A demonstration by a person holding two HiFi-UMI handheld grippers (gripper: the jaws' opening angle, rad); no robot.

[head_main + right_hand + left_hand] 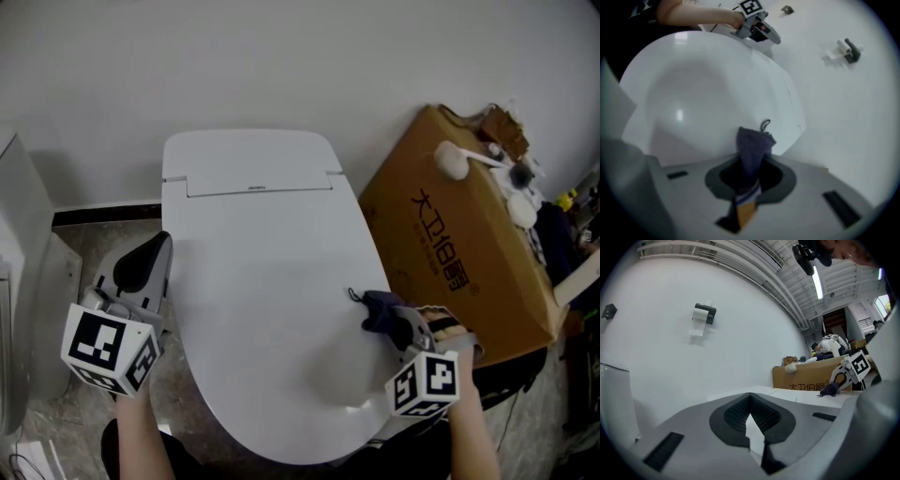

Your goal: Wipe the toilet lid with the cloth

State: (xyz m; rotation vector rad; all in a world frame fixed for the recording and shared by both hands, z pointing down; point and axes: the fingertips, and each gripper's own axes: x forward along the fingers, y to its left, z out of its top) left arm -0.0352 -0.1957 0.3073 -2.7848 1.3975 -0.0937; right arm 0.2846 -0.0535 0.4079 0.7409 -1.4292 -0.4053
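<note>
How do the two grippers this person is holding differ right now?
The right gripper is shut on the dark cloth; the left gripper has its jaws together on nothing. The right gripper holds the cloth at the right side of the toilet lid; the left gripper sits off the lid, beside its left edge. Both look alike in build.

Soft, dim light; fisheye edges vignetted and blurred; glare on toilet lid [708, 89].

The glossy white toilet lid [267, 281] is lying closed; the bunched dark blue cloth [379, 310] is resting at its right edge, pinched in the right hand-held gripper [749, 185].
</note>
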